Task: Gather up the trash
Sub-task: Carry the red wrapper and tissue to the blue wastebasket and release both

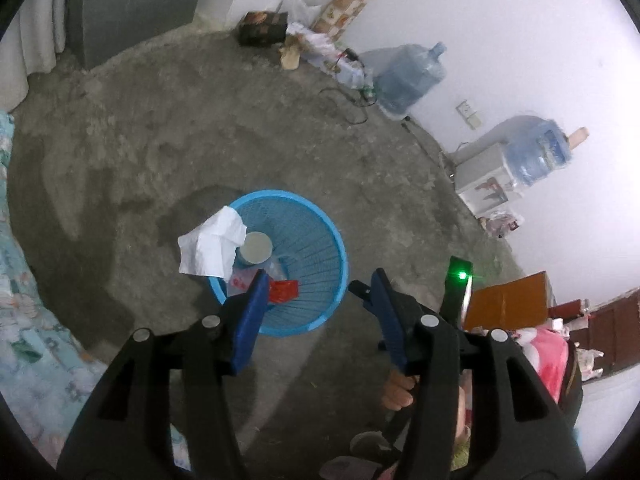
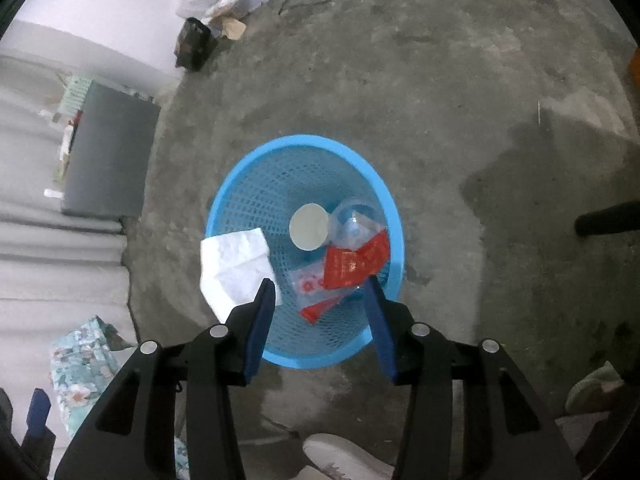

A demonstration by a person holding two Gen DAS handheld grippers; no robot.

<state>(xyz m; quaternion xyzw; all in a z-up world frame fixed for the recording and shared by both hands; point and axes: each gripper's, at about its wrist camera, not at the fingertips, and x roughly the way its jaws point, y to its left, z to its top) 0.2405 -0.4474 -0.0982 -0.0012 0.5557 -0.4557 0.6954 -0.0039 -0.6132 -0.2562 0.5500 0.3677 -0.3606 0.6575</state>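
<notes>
Hanging over the blue basket (image 2: 240,208), both grippers point down at it. The left gripper (image 1: 320,284) has its jaws apart with nothing between them, and the right gripper (image 2: 320,292) also. A white tissue (image 2: 234,268) lies over the basket rim. Inside are a cup (image 2: 309,227), a clear bottle (image 2: 354,224) and red wrappers (image 2: 352,264). The basket stands on the floor (image 2: 440,100).

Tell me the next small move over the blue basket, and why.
Probably nudge the white crumpled tissue inward with the right gripper: it drapes over the rim of the blue mesh plastic basket, half outside, while both grippers' jaws stand open and empty.
</notes>
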